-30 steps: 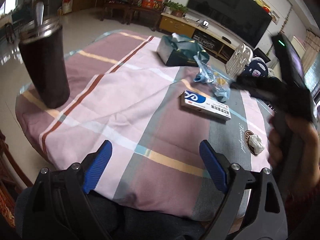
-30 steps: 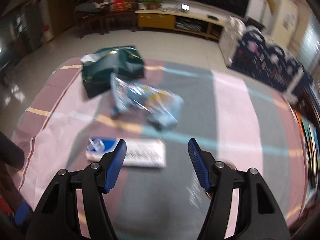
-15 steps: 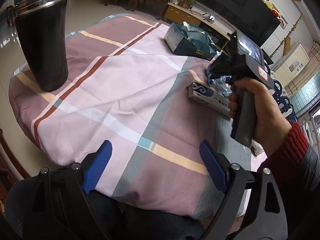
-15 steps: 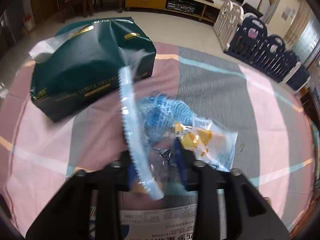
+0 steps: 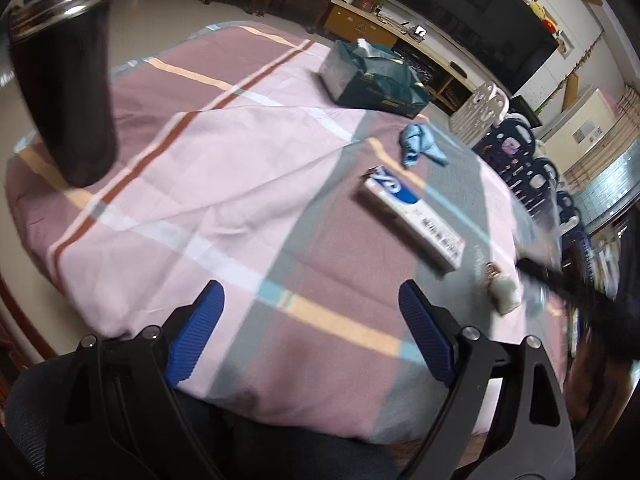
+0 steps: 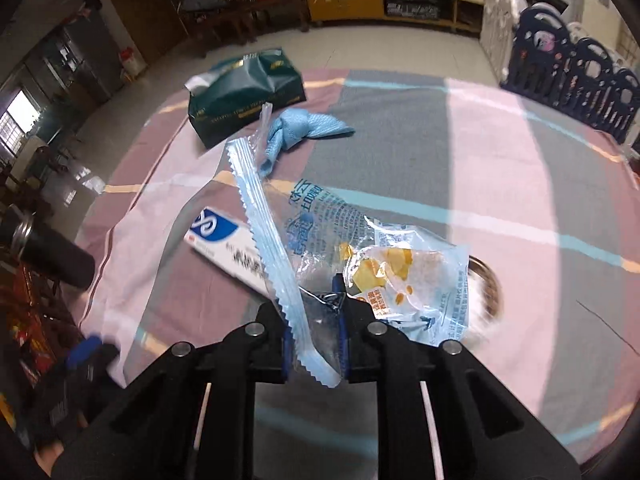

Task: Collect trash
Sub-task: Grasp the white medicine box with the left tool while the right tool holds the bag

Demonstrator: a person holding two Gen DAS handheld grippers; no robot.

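My right gripper (image 6: pixel 314 320) is shut on a clear plastic snack wrapper (image 6: pixel 360 252) with blue and yellow print, lifted above the striped tablecloth (image 6: pixel 520 160). On the cloth lie a white and blue box (image 6: pixel 224 240) (image 5: pixel 412 216), a crumpled blue cloth (image 6: pixel 300 130) (image 5: pixel 420 146) and a small crumpled white wad (image 5: pixel 505 294). My left gripper (image 5: pixel 310 332) stands open over the near edge of the tablecloth (image 5: pixel 200 184), nothing between its fingers. The right gripper shows as a dark blur (image 5: pixel 580 296) at the right of the left wrist view.
A dark green tissue pack (image 5: pixel 372 76) (image 6: pixel 244 96) sits at the far side of the table. A tall black tumbler (image 5: pixel 64 92) (image 6: pixel 48 252) stands near the left edge. A round coaster (image 6: pixel 486 280) lies under the wrapper's right side. Beyond are a TV cabinet and play fence.
My right gripper closed on the snack wrapper and lifted it off the blue cloth, pulling back toward the near right. The left gripper stayed open and barely moved.
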